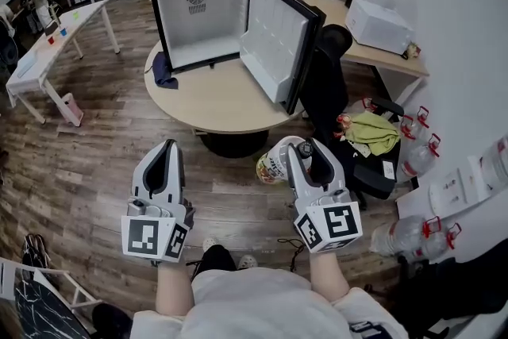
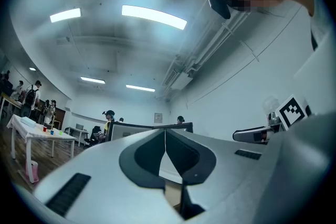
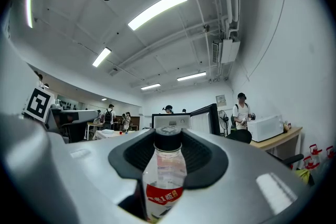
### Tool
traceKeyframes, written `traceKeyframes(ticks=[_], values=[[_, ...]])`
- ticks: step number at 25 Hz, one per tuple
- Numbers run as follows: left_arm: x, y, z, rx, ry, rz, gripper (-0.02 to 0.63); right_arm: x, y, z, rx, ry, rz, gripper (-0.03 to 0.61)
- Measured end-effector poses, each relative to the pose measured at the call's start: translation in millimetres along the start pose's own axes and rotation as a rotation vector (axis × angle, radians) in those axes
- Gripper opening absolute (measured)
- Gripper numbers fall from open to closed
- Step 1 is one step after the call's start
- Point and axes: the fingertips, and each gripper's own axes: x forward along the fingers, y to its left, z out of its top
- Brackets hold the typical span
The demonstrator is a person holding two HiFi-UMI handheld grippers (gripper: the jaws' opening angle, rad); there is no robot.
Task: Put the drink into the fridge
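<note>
Fingers (image 3: 209, 157) of our right gripper (image 3: 169, 136) are clamping the drink bottle (image 3: 164, 181) by its body, one dark pad on each side, and the black cap is pointing away from us. We are holding it this way, we think, because the cap end is then leading toward the fridge (image 1: 202, 20) and the bottle can slide in lengthwise. Our left gripper (image 2: 165, 136) is carrying nothing: its fingers (image 2: 140, 157) are meeting at the tips, with nothing between them. It is probably waiting idle beside the right one, because the fridge door (image 1: 274, 48) is already standing open to the right and needs no pull. The fridge is sitting on the far side of the round table (image 1: 214, 103), its white inside facing us. The bottle is hanging above the wooden floor (image 1: 103, 147), near us and well apart from the fridge, so the carrying is only beginning, in our judgement.
</note>
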Motion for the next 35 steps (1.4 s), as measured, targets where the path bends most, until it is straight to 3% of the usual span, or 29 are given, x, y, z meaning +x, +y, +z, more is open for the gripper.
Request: traceKeyframes(ticks=[10,26,35], values=[[36.2,25.2,-10.9,-0.007,-0.001,0.004,0.011,48.9,-6.4,-7.6,-0.005,0.0,0.015,0.161],[132.0,124.6,-15.6,-0.002,-0.035,-0.031,0.009,177.8,-6.8,-11.9,-0.011,-0.034,-0.049,0.161],[165.2,176.4,-22.7,0.04,-0.047,-0.04,0.009,230.4,5.0,-19.8,-0.026,-0.035,-0.088,0.161]])
